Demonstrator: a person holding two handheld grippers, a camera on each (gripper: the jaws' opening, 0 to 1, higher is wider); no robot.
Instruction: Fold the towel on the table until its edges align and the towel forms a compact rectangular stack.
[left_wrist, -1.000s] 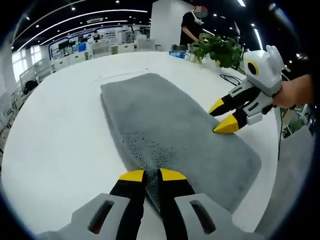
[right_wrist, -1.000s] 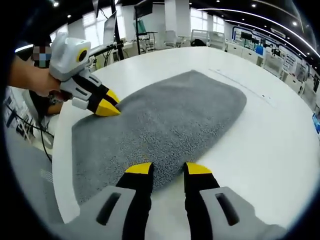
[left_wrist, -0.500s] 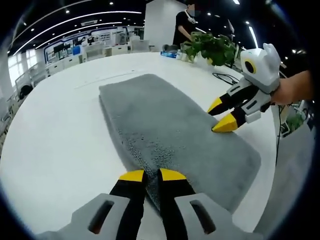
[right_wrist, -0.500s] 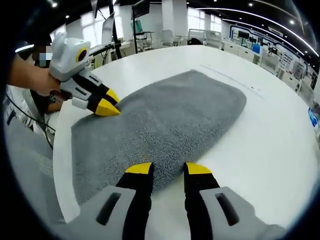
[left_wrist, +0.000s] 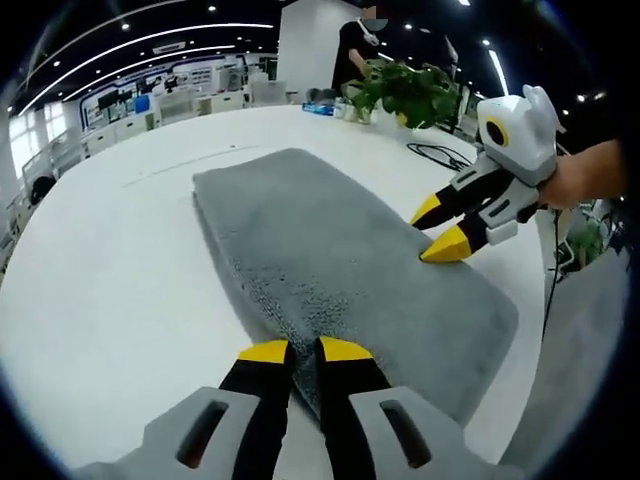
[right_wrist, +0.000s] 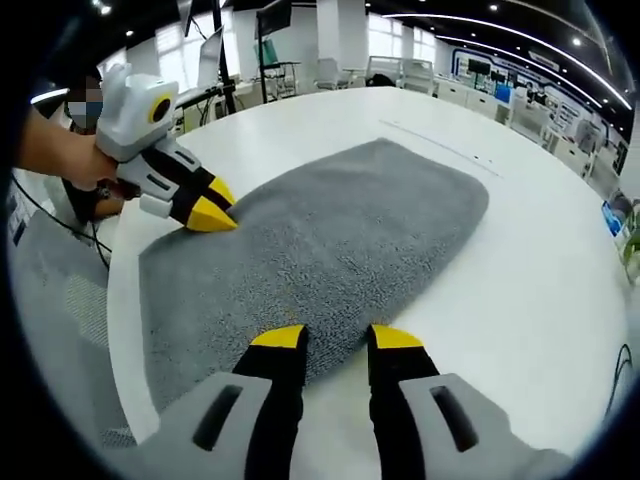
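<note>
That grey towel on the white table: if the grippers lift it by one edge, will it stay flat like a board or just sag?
The towel would most likely sag: it is plush, fuzzy cloth lying limp on the table. It looks already doubled over, with a thick rounded edge, so probably somewhat heavy for cloth. Its nap should give the left gripper and right gripper decent purchase.

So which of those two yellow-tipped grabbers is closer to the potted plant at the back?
The right one. The right gripper sits at the towel's edge on the side where the plant stands; the left gripper is at the opposite long edge, closed on the fabric.
</note>
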